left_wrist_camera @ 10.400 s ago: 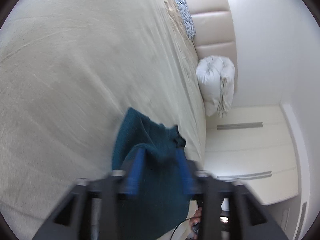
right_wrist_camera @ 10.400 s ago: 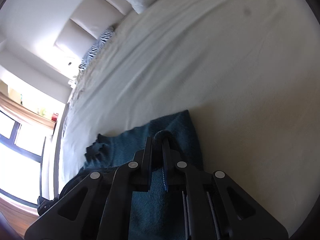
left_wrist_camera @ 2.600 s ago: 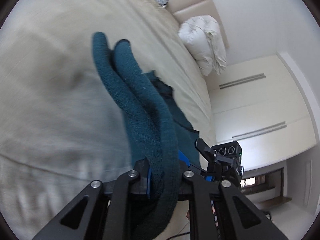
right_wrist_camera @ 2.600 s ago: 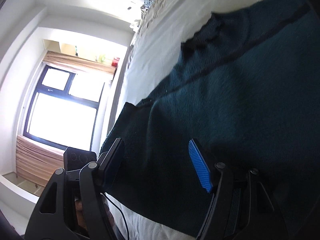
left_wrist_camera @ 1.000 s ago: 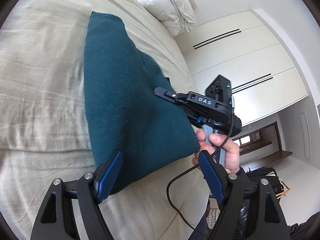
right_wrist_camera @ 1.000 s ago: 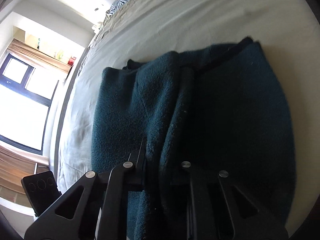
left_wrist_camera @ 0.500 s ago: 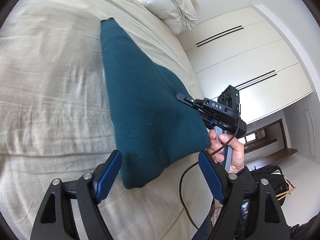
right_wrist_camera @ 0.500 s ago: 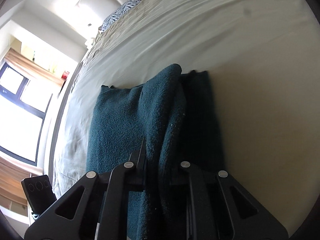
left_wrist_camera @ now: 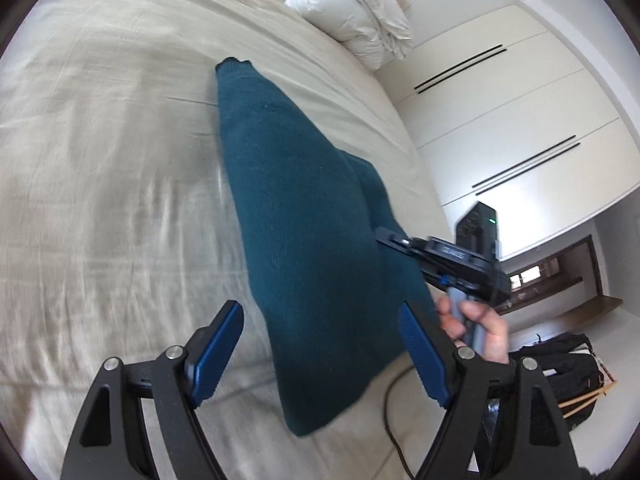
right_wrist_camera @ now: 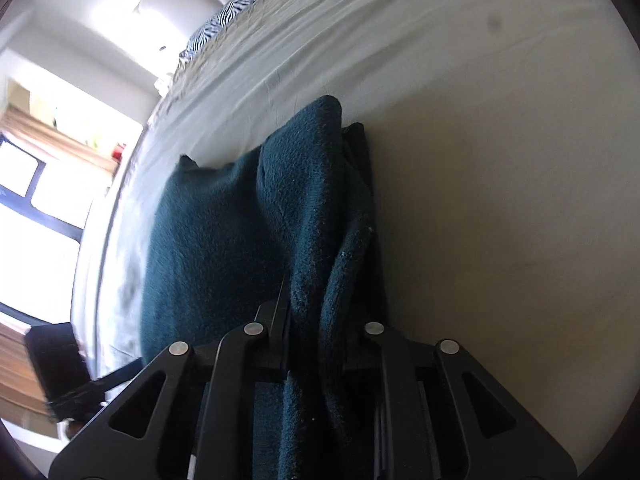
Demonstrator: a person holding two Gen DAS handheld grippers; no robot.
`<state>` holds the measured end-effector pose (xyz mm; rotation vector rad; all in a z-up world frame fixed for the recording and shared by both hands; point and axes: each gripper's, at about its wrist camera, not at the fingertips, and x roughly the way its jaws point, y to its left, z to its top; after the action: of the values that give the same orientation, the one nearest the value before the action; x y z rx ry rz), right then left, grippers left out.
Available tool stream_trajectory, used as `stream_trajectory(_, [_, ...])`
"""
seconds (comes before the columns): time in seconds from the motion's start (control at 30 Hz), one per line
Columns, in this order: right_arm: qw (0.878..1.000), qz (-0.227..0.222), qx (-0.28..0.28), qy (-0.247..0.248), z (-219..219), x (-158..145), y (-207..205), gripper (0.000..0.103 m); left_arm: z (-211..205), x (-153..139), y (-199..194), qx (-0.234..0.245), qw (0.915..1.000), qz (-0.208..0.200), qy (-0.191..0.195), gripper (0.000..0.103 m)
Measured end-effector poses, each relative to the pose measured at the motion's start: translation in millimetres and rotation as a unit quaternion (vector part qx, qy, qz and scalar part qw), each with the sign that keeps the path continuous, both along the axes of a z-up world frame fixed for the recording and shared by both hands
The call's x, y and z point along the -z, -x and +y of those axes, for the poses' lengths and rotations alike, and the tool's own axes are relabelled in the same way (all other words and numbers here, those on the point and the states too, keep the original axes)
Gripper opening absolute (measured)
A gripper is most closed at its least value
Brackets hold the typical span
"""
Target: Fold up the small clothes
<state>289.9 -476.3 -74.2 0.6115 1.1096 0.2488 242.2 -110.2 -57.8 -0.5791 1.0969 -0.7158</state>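
No legible text, label, brand or number in either view; a small white marking on the top of the right hand-held gripper [left_wrist_camera: 436, 256], right of frame centre, is too blurred to read

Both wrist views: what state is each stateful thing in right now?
Left gripper: open, holding nothing.
Right gripper: shut on the teal garment.
Teal garment: folded over, one edge lifted off the bed.
Wardrobe doors: closed.
White duvet: bundled up at the headboard.
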Motion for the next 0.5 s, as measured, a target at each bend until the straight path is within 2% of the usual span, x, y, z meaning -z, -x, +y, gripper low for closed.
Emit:
stream_trajectory(0.1, [1.0,-0.012,0.024,-0.01,-18.4,-10.6,7.1,0.022,-2.3,2.5,-11.0,-0.01,0.9999,0.0,-0.01,0.082])
stream_trajectory(0.2, [0.997,-0.042,0.064,-0.021,-39.1,-23.2,17.9,0.035,-4.5,6.6,-21.8,-0.019,0.9997,0.005,-0.011,0.083])
stream_trajectory(0.23, [0.996,-0.046,0.07,-0.029,-42.8,-24.1,19.7,0.053,-6.6,7.8,-27.1,-0.022,0.9996,0.008,-0.018,0.083])
stream_trajectory(0.27, [0.996,-0.049,0.071,-0.037,-46.4,-25.0,19.7,0.062,-8.3,8.7,-31.3,-0.023,0.9995,0.009,-0.021,0.083])
stream_trajectory(0.4, [0.997,-0.035,0.037,-0.051,-49.1,-16.1,6.8,0.062,-16.0,11.7,-48.6,-0.033,0.999,0.011,-0.027,0.084])
stream_trajectory(0.5, [0.996,-0.02,0.018,-0.085,-35.3,6.4,-4.7,0.062,-20.4,18.7,-61.8,-0.031,0.9988,0.024,-0.028,0.084])
